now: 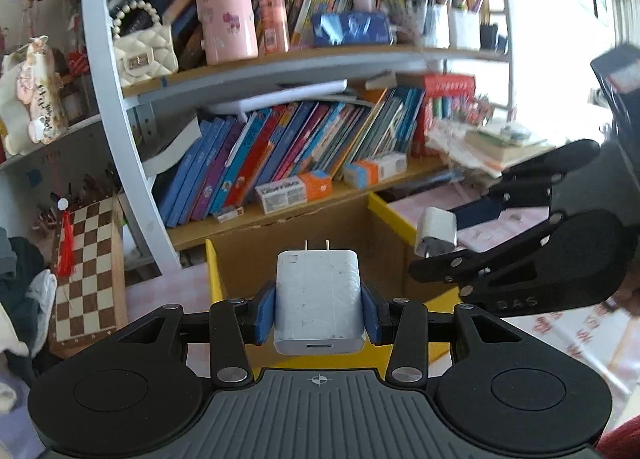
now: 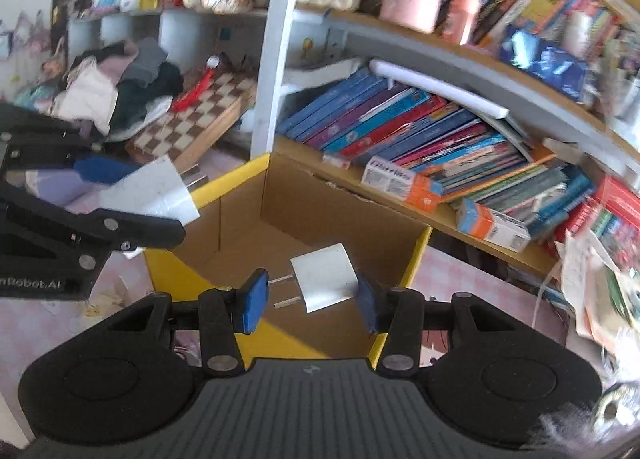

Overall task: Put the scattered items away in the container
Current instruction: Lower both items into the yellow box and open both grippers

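My left gripper (image 1: pixel 320 313) is shut on a large white charger (image 1: pixel 316 283), blue pads on its sides and prongs pointing away. It hangs over the near edge of an open cardboard box with a yellow rim (image 1: pixel 212 271). My right gripper (image 2: pixel 310 301) is shut on a small white plug (image 2: pixel 326 281), which lies crosswise with its prongs against the left pad and its body against the right pad, above the box (image 2: pixel 224 183). Each view shows the other gripper: the right gripper (image 1: pixel 444 239) with the plug (image 1: pixel 436 229), and the left gripper (image 2: pixel 150 203) with the charger (image 2: pixel 152 189).
Behind the box stands a bookshelf (image 1: pixel 280 215) with leaning books and small orange-white cartons (image 2: pixel 400 183). A chessboard (image 1: pixel 88 271) and a pile of clothes (image 2: pixel 120 95) lie to the left. Loose papers (image 2: pixel 592 279) are stacked to the right on the pink tabletop.
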The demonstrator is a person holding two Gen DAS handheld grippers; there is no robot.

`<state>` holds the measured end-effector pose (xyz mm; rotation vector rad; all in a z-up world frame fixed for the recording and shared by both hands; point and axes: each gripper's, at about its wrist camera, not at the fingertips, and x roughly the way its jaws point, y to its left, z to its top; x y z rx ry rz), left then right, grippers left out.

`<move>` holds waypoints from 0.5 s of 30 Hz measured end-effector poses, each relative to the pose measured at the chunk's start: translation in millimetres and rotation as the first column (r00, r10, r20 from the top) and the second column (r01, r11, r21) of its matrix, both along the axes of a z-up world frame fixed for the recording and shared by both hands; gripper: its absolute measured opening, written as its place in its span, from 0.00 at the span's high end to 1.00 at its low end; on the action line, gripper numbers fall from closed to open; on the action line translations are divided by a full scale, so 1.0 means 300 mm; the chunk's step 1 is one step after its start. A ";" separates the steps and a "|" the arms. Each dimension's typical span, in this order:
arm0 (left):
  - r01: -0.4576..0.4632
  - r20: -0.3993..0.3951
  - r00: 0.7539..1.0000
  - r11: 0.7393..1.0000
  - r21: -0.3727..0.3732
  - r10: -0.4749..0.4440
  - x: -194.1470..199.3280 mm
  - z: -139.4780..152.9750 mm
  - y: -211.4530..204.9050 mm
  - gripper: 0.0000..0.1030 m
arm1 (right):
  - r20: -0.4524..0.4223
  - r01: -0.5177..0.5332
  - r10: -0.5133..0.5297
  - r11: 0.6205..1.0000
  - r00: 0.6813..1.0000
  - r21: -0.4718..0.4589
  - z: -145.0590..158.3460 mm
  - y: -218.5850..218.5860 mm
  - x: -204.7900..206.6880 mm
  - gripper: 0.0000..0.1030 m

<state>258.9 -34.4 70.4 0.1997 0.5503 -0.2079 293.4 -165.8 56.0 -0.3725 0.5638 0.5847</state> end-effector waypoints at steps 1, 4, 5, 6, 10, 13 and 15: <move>-0.002 -0.013 1.000 1.000 0.008 0.002 0.029 -0.005 0.003 0.59 | -0.012 -0.020 0.020 1.000 1.000 -0.014 -0.005 0.007 0.030 0.56; -0.008 -0.055 0.998 1.000 0.022 0.009 0.125 -0.017 0.015 0.59 | -0.033 -0.094 0.091 0.992 0.995 -0.085 -0.021 0.041 0.123 0.56; -0.011 -0.071 0.997 1.000 0.024 0.013 0.163 -0.022 0.020 0.59 | -0.035 -0.127 0.124 0.984 0.992 -0.122 -0.029 0.060 0.156 0.56; -0.015 -0.087 0.996 1.000 0.027 0.017 0.200 -0.029 0.023 0.59 | -0.034 -0.151 0.148 0.977 0.988 -0.150 -0.041 0.077 0.179 0.56; -0.027 -0.149 0.988 0.998 0.059 0.036 0.332 -0.072 0.027 0.59 | -0.067 -0.252 0.243 0.932 0.968 -0.261 -0.099 0.147 0.285 0.56; -0.032 -0.215 0.975 0.995 0.089 0.050 0.414 -0.127 0.029 0.59 | -0.110 -0.308 0.288 0.893 0.951 -0.328 -0.152 0.190 0.367 0.56; -0.040 -0.257 0.964 0.993 0.108 0.066 0.460 -0.164 0.036 0.59 | -0.150 -0.336 0.302 0.870 0.942 -0.361 -0.191 0.210 0.417 0.56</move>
